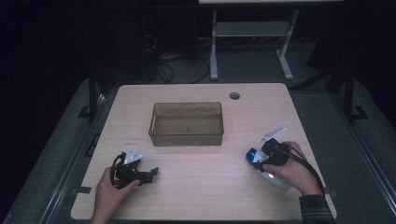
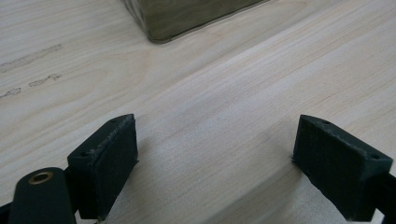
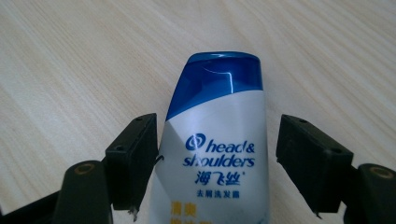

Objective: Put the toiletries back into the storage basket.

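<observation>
Now our right gripper (image 3: 215, 154) fingers sit open around the smooth, slippery shampoo bottle (image 3: 215, 140); we squeeze its middle. Left gripper (image 2: 215, 163) fingers gape empty.

I am working in what is looking like a dim lab or office test room, sitting at a pale wood-grain desk (image 1: 201, 186) with a cable hole (image 1: 234, 95), grey carpet spreading around it, loose cables (image 1: 180, 63) trailing on the floor, and another white-legged desk frame (image 1: 250, 35) standing behind.
</observation>
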Tool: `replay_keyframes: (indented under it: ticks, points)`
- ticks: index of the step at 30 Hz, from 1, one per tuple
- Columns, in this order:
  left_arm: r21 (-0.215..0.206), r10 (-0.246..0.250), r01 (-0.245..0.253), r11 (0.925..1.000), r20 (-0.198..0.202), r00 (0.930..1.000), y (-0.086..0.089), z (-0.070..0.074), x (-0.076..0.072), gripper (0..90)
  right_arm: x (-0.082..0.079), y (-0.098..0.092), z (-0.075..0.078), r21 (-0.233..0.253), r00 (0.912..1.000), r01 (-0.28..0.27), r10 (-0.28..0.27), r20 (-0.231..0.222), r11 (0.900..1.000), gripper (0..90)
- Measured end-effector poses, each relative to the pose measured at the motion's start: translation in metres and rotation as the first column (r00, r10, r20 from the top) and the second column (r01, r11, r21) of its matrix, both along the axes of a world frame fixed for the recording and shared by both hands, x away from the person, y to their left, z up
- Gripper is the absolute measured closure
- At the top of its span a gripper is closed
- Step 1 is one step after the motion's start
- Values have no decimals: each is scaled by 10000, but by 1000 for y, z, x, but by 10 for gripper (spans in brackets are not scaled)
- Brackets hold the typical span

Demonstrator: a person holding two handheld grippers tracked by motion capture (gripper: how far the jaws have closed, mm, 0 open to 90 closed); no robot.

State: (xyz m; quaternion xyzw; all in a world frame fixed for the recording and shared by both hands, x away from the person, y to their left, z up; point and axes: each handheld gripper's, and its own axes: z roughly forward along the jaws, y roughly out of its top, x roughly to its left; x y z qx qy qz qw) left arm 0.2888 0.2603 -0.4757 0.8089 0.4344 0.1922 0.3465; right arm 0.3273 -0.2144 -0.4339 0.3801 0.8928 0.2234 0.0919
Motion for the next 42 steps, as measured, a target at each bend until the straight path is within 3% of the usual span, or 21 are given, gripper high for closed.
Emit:
replay_keyframes:
  ticks: [12, 29, 35, 42]
  points:
    - [6, -2, 2, 10000, -1, 10000, 0, 0, 0, 126, 4, 5, -15, -281, 9987, -61, 46, -511, 9996, 289]
    - [-19, 12, -12, 10000, 7, 10000, 0, 0, 0, 126, 4, 6, -16, -332, 9980, 97, -118, -629, 9994, 326]
    - [3, 0, 0, 10000, 1, 10000, 0, 0, 0, 125, 2, 1, -14, 202, 9971, 245, -230, -727, 9995, 329]
    - [22, -13, 13, 10000, -5, 10000, 0, 0, 0, 126, -4, -8, -5, 947, 9982, 472, -436, -402, 9944, 330]
